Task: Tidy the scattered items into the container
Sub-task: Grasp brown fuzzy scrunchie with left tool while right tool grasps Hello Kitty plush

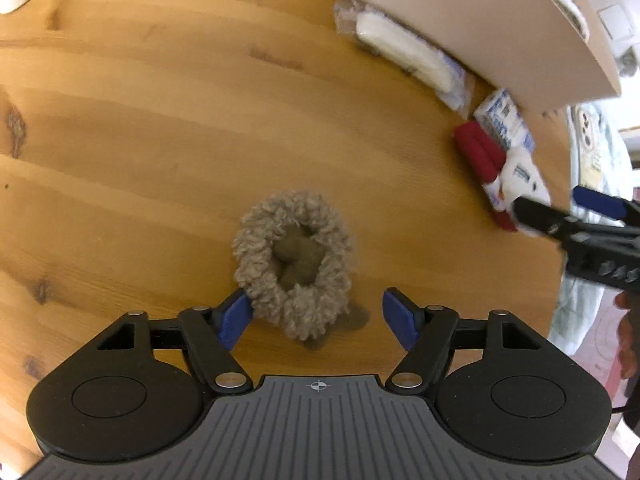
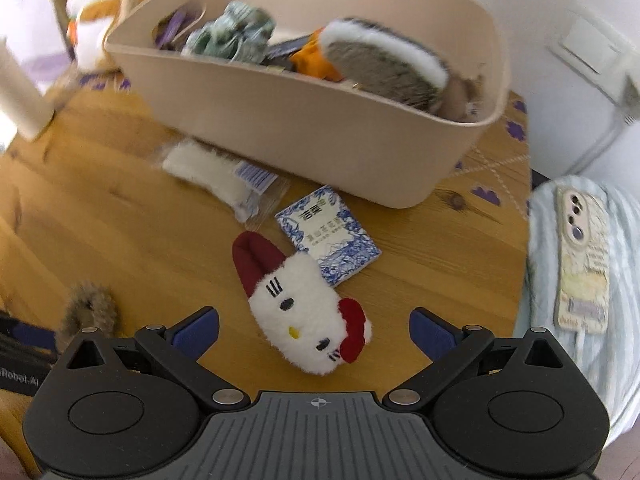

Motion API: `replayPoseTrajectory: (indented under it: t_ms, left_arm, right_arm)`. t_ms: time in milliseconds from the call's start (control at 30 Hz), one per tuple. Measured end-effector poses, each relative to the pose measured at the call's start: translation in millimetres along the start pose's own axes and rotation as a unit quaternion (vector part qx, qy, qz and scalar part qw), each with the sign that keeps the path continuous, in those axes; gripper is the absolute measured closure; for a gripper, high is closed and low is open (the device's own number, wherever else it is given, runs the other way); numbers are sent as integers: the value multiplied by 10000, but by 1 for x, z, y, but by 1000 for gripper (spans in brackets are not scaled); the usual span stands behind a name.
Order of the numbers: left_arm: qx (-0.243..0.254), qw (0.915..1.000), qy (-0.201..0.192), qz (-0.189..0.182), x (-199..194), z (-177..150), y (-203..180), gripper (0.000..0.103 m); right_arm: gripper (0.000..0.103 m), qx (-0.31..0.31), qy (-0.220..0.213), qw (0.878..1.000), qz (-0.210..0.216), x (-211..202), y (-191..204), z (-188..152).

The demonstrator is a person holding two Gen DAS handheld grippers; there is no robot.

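A fuzzy beige scrunchie lies on the wooden table, its near edge between the pads of my open left gripper. A white and red cat plush lies between the pads of my open right gripper; it also shows in the left wrist view, with the right gripper over it. A blue patterned packet and a wrapped white item lie before the beige container, which holds several soft items.
The table's right edge borders a pale striped cloth with a phone on it. An orange and white plush sits behind the container. A white cylinder stands at far left. The scrunchie shows blurred in the right wrist view.
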State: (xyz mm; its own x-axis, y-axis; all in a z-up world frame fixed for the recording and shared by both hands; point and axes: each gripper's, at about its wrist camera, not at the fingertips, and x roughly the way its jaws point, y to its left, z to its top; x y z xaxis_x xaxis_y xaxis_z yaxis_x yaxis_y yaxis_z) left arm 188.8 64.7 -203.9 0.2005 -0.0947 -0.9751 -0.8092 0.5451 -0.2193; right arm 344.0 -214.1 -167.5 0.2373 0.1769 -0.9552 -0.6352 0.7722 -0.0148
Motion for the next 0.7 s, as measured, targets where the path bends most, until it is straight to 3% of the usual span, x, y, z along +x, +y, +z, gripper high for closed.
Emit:
replayPoseTrajectory:
  t_ms: [200, 367, 467, 533, 567, 700]
  left_arm:
    - [229, 9994, -108, 226, -2, 0, -13, 29]
    - [496, 9975, -271, 436, -6, -3, -21, 34]
    - [658, 9954, -385, 586, -10, -4, -24, 49]
    - [776, 9938, -459, 643, -13, -3, -22, 70]
    - [812, 9936, -459, 641, -14, -4, -18, 71]
    - [875, 9931, -448, 633, -19, -5, -6, 79]
  right_arm:
    - [2, -173, 24, 9998, 122, 14, 2, 2]
    - [17, -142, 118, 9996, 208, 23, -1, 0]
    - [26, -76, 132, 9996, 240, 26, -2, -4]
    - [33, 1, 124, 9995, 278, 26, -4, -8]
    - [39, 51, 96, 9994, 319, 26, -5, -10]
    - [45, 120, -45, 9992, 391, 23, -4, -15]
